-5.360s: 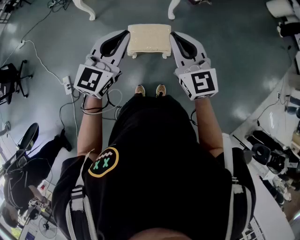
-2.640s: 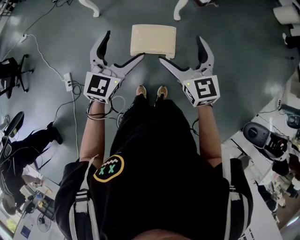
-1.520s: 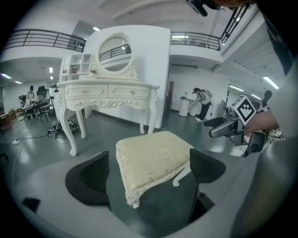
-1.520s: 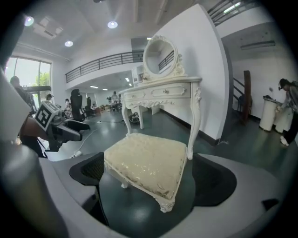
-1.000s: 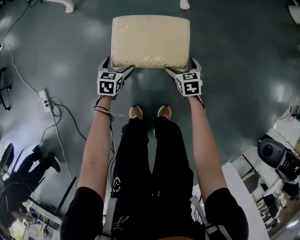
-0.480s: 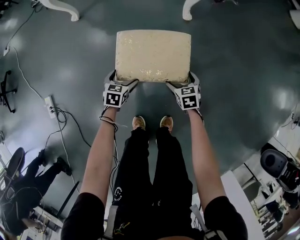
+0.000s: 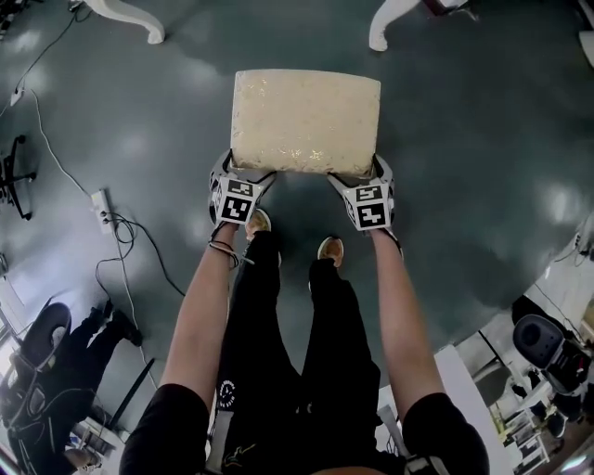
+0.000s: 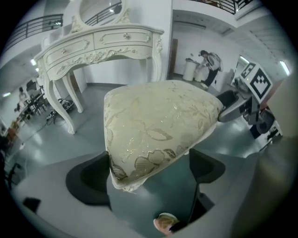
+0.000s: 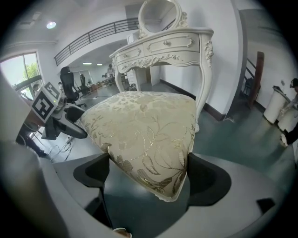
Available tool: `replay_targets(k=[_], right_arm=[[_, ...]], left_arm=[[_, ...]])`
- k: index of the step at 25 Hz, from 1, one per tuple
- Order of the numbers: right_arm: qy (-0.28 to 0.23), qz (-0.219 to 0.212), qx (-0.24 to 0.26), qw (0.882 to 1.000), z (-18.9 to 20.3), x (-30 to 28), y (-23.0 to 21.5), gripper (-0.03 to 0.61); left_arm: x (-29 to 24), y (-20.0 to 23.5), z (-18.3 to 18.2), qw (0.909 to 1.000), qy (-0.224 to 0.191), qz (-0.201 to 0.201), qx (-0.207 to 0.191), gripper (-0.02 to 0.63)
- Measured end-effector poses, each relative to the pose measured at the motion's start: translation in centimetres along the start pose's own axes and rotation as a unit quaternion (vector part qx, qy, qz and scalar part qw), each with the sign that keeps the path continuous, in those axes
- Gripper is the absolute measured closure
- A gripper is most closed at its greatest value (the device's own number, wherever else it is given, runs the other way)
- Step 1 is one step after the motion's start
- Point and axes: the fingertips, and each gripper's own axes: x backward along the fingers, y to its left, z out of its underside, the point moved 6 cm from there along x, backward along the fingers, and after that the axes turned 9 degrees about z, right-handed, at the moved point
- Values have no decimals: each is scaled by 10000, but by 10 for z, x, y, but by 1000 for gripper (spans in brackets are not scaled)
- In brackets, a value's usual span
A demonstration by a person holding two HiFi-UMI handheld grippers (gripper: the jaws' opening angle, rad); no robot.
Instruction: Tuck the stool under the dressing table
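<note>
A glossy dark grey-green floor (image 7: 483, 139) is seen, on which a white carved dressing table (image 7: 130, 20) is stood on curved legs. Well in front of that table a pair of tan shoes (image 7: 330, 249) is planted. A white power strip (image 7: 101, 211) and a black office chair (image 7: 11, 176) are found off to its left.

Left arm (image 7: 200, 315), right arm (image 7: 401, 315) stretched forward, near parallel, toward stool (image 7: 306, 121). Left claw (image 7: 243, 174) clamped on stool's near-left corner. Right claw (image 7: 360, 176) on near-right corner, jaws just been closing, cushion corner between them. Both claws tilted downward.
</note>
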Motion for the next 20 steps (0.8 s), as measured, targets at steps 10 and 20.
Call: replay_targets(k=[10, 20], right_arm=[[71, -25, 36, 10000, -63, -49, 91, 52], [82, -53, -42, 9999, -82, -55, 116, 51]], left_arm=[[43, 111, 21, 9994, -84, 20, 335, 86], [57, 137, 24, 9988, 133, 1, 481, 86]])
